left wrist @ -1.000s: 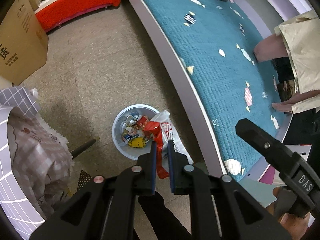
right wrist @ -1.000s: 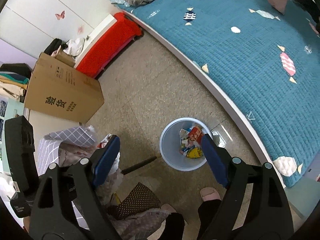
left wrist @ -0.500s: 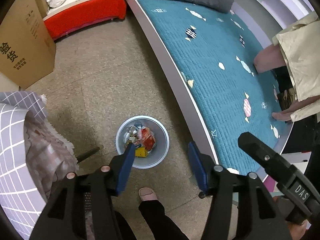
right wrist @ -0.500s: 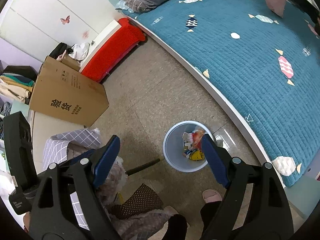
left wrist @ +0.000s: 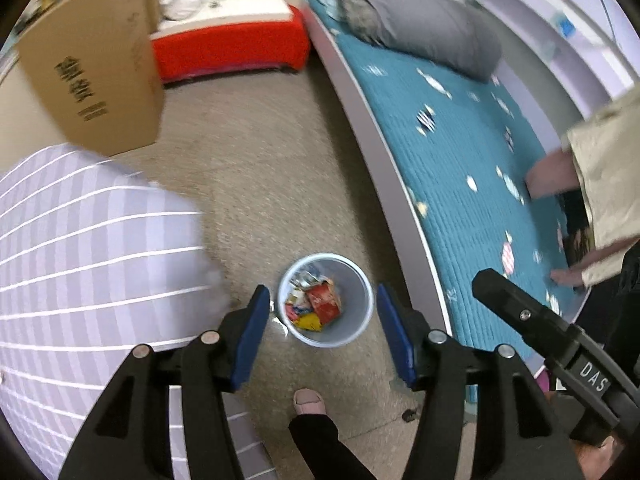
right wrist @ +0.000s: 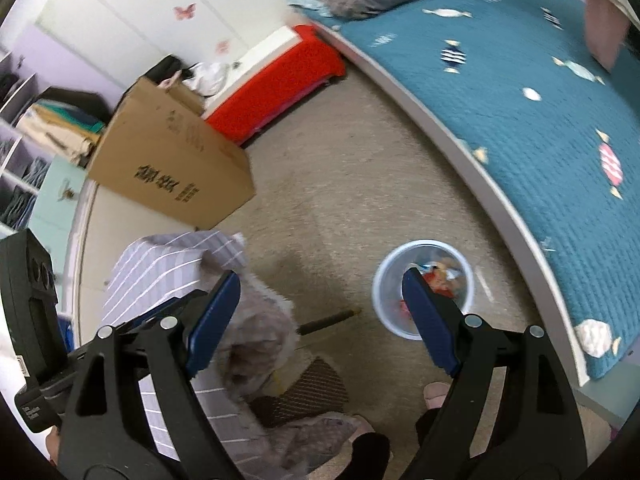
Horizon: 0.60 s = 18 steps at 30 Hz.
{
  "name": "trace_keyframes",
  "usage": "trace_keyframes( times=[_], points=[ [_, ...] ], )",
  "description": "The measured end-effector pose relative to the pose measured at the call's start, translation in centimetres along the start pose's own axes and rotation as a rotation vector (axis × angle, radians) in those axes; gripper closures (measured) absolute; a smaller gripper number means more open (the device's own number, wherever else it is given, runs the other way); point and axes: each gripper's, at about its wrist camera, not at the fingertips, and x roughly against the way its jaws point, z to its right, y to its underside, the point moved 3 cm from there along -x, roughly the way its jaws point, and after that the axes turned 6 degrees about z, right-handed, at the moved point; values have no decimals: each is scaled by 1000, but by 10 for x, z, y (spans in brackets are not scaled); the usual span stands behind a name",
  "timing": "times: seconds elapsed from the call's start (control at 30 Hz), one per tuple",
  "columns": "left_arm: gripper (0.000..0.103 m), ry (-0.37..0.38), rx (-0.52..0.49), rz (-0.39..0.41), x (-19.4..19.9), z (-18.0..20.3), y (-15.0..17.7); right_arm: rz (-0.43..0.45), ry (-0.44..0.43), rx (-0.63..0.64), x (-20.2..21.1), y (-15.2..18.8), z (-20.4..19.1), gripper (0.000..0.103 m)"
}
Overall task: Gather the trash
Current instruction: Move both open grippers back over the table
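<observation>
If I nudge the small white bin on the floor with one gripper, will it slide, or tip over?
The bin looks like thin plastic holding only wrappers, so it is probably light and would slide on the hard floor. A push near its rim might tip it, since it seems narrower at the base. Its wall would likely flex if squeezed.

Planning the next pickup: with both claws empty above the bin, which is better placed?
Probably either: the left claw and the right claw both stand open and empty over the bin; no loose trash shows.
</observation>
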Motion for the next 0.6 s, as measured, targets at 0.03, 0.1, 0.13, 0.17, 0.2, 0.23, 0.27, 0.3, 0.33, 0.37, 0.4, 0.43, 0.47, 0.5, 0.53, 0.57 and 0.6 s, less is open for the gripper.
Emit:
trace_keyframes(
  times=[0.03, 0.1, 0.13, 0.17, 0.2, 0.23, 0.27, 0.3, 0.33, 0.37, 0.4, 0.43, 0.47, 0.5, 0.53, 0.57, 0.6],
  points=[
    [47, -9, 19, 15, 10, -14, 0, -1, -14, 19, -2, 3, -16, 21],
    [47, -24, 54, 44, 27, -43, 2, 3, -42, 55, -5, 13, -51, 21],
    [47, -36, 78, 62, 39, -64, 4, 1, -53, 72, -7, 17, -64, 21],
    [47, -50, 100, 75, 49, -83, 6, -1, -64, 89, -9, 22, -79, 21],
    [47, -60, 115, 84, 56, -95, 8, -3, -80, 110, -13, 30, -100, 21],
    [46, -76, 143, 98, 68, -120, 12, -9, -93, 128, -17, 37, -117, 21],
    [46, -90, 166, 108, 77, -138, 15, -15, -101, 141, -20, 42, -129, 21],
    [46, -104, 184, 114, 85, -155, 19, -25, -116, 161, -26, 53, -150, 21],
    [46, -120, 202, 121, 92, -172, 22, -32, -126, 171, -29, 59, -163, 21],
    [46, -141, 224, 131, 102, -196, 28, -45, -139, 188, -35, 70, -181, 21],
    [46, -157, 239, 135, 108, -211, 32, -53, -147, 200, -40, 78, -193, 21],
    [46, -179, 261, 138, 115, -232, 37, -69, -161, 219, -47, 91, -214, 21],
    [46, -199, 293, 141, 124, -257, 44, -79, -169, 229, -52, 98, -225, 21],
    [46, -212, 315, 144, 129, -275, 50, -91, -179, 240, -57, 107, -238, 21],
    [46, -235, 341, 144, 136, -294, 57, -105, -190, 257, -64, 119, -255, 21],
    [46, -259, 365, 146, 143, -315, 64, -116, -198, 270, -68, 128, -268, 21],
    [46, -272, 382, 147, 148, -332, 71, -131, -209, 285, -73, 137, -281, 21]
  ],
)
